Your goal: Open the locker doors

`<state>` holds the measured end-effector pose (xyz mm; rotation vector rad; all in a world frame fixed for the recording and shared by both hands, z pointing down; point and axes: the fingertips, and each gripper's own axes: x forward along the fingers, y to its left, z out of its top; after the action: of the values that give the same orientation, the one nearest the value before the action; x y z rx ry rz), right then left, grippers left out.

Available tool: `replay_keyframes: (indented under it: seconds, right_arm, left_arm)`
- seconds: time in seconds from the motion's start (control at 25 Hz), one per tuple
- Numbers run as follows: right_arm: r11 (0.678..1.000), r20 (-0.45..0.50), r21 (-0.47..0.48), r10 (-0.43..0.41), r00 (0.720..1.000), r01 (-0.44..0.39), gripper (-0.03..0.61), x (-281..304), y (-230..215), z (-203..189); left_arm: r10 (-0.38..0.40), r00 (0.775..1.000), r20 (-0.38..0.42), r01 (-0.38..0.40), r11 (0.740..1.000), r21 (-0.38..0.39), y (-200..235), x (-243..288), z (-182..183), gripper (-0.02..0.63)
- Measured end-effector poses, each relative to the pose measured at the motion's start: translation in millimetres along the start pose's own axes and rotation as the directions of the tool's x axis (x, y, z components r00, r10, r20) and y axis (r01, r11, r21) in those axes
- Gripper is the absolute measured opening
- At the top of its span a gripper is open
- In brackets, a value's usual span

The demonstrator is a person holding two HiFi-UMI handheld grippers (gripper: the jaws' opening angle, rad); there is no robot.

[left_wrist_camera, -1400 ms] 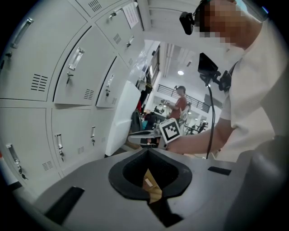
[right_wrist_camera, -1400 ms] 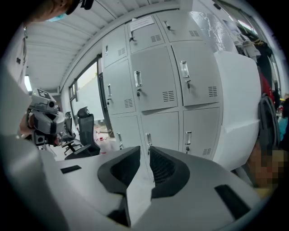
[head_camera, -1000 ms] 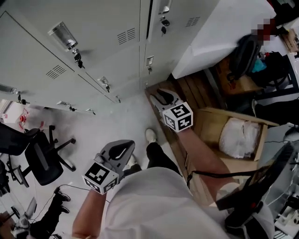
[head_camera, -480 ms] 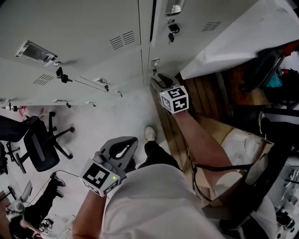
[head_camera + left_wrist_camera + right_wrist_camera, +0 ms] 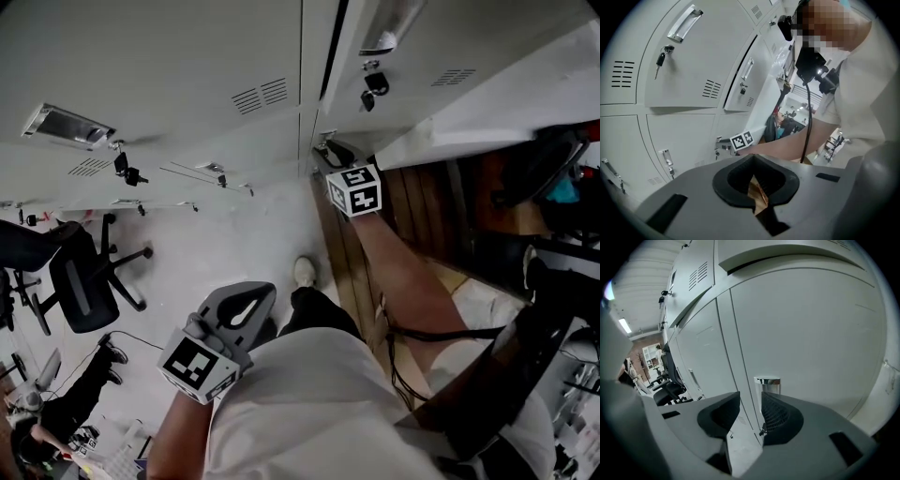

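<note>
The right gripper point(image 5: 750, 404) is down low at the locker doors point(image 5: 811, 333). Its jaws are partly open and have just been opening. A shiny handle point(image 5: 767, 382) shows at the gap between them, not squeezed. The left gripper point(image 5: 753, 157) is closed on nothing, back near the person's body.

Chrome handle point(image 5: 767, 381) half behind right gripper point(image 5: 750, 403)

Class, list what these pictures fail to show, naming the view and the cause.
- Handle, right gripper view: lower part behind the right gripper, whose jaws, gripping nothing, have just been opening; contact unclear.
- Top handle, head view: cut by the upper edge, blurred.
- Keys, head view: too small for detail.
</note>
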<state>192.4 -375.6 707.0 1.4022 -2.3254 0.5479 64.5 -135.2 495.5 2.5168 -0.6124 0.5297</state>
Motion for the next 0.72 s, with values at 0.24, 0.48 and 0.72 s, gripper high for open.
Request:
replay_keyframes:
  seconds: [0.24,0.48,0.72]
  right_arm:
    - [1.0,-0.01,-0.01,-0.012,1.0,0.012,0.101,19.0,-7.7,-2.3]
    - [1.0,-0.003,-0.022,-0.021,1.0,0.021,0.106,29.3,-9.2,-0.8]
    - [0.998,0.004,0.026,-0.057,0.998,0.057,0.106,22.5,-6.5,-3.7]
  left_arm:
    - [0.017,1.0,-0.006,-0.017,1.0,-0.012,8.3,-1.1,-0.7,0.009]
    - [0.043,0.999,-0.023,-0.043,0.999,-0.031,14.5,-10.1,-10.7,0.009]
    - [0.048,0.999,-0.023,-0.049,0.998,-0.034,12.5,-15.6,-14.8,0.009]
